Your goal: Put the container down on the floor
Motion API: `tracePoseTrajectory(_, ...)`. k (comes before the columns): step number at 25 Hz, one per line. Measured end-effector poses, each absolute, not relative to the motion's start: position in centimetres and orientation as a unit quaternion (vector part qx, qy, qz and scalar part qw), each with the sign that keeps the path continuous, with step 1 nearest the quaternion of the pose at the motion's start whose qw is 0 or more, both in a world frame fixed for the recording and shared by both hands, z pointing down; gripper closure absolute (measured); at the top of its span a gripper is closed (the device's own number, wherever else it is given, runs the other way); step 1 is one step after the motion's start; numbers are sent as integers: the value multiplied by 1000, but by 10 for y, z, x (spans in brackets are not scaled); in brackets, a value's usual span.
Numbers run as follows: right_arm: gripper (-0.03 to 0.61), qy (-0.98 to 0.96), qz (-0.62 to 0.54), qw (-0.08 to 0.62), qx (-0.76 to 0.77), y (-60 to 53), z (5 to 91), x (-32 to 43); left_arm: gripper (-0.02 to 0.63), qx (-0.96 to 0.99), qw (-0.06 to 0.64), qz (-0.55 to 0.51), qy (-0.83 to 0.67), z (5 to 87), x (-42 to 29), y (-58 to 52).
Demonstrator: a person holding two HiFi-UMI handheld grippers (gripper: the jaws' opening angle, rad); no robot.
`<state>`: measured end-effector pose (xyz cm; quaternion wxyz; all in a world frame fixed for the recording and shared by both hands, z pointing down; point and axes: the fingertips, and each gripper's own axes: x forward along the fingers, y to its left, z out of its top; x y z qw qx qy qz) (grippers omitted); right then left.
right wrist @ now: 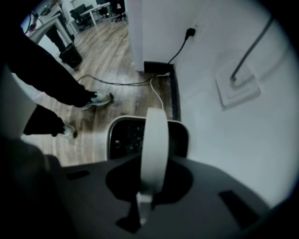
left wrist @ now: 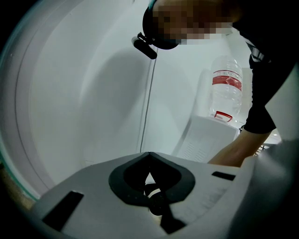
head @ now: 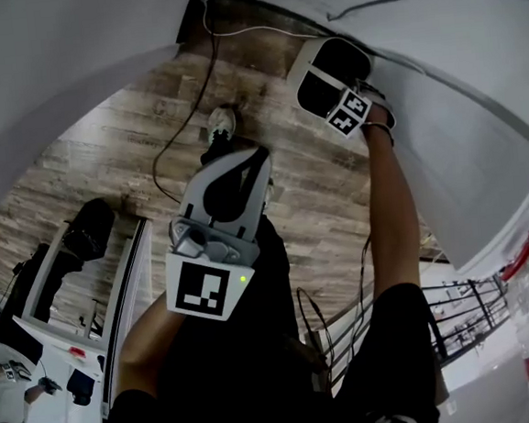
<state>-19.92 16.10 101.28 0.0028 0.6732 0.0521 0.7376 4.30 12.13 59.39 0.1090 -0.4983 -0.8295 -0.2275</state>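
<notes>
container [head: 330, 67], white with a dark inside, hangs by its white handle [right wrist: 154, 135] from the right gripper [right wrist: 152, 161], whose jaws are clamped on that handle. the gripper points straight down, and the person's right arm [head: 395, 213] is stretched out to it. the container is low over the wood floor [head: 121, 154], at the far right of the head view, just beside the white wall [right wrist: 224, 140] and its dark skirting [right wrist: 175, 98]. whether its base touches the floor cannot be told.

the left gripper [head: 258, 156] is nearer, in the middle of the head view, above the person's dark legs [head: 258, 345]. its jaws are together with nothing between them, and it touches nothing. the left gripper view looks at a white surface, with a clear bottle [left wrist: 227, 86] with a red label standing on a white box [left wrist: 210, 137] to the right.

a black cable [head: 176, 122] trails over the floor left of the container, and a black plug [right wrist: 189, 32] sits in the wall beyond it. a white cable [right wrist: 156, 93] lies by the skirting, just beyond the container. the person's pale shoe [head: 222, 122] is on the floor left of the container, near the black cable. far off to the left a black bin [right wrist: 71, 56] stands on the floor.
</notes>
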Motion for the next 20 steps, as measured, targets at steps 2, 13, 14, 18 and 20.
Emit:
tracePoseTrajectory(2, 538, 53, 739, 5, 672, 166, 1013, -198, 583, -499, 107, -227, -830, 594, 44, 123)
tracePoseTrajectory(13, 415, 86, 748, -5, 658, 172, 1011, -204, 583, -499, 104, -235, -828, 597, 43, 119)
tracePoseTrajectory(14, 409, 90, 747, -5, 659, 172, 1010, -206, 583, -499, 104, -234, -828, 597, 43, 118)
tracePoseTrajectory(18, 392, 115, 740, -13, 663, 169, 1001, -211, 583, -501, 104, -228, -828, 594, 43, 115)
tracePoseTrajectory(20, 385, 127, 738, -6, 662, 168, 993, -213, 583, -501, 104, -223, -830, 590, 41, 112)
